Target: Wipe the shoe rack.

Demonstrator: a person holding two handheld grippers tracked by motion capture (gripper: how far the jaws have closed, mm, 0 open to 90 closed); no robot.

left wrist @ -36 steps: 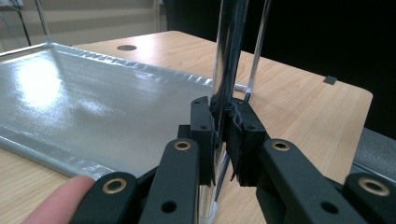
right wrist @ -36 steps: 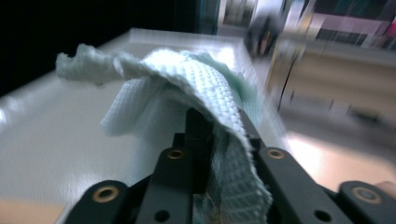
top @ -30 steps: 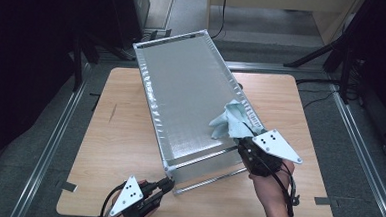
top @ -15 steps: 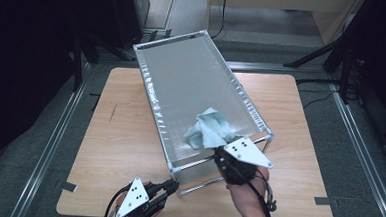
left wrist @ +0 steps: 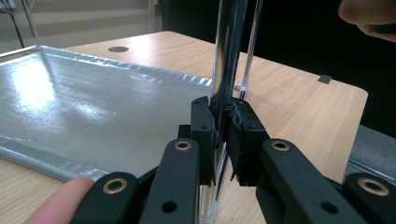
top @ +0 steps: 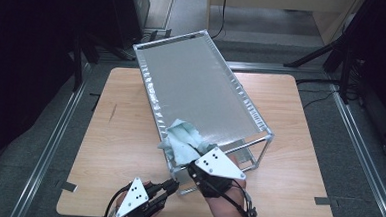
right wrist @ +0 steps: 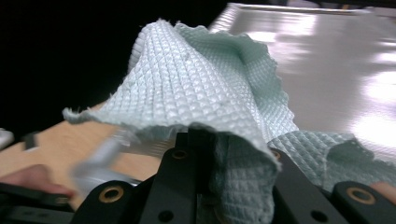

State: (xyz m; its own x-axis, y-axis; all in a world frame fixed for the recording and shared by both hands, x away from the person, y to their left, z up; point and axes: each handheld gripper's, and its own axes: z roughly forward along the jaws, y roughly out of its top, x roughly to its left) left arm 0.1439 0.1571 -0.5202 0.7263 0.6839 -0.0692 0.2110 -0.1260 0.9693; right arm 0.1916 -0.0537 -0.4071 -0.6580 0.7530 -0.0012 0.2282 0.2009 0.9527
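The left gripper (left wrist: 223, 135) clamps the rack's (top: 202, 89) near corner post, steadying it on the bench (top: 103, 154). The right gripper (top: 198, 165) pinches a pale green cloth (top: 182, 140) on the shiny top's near-left corner — best wiped with long strokes along its length, which runs away and leftward.

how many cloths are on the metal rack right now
1. The pale green cloth lies bunched on the metal rack at its near left corner, clamped in the right gripper. The shelf below is partly hidden, so another could lie there unseen.
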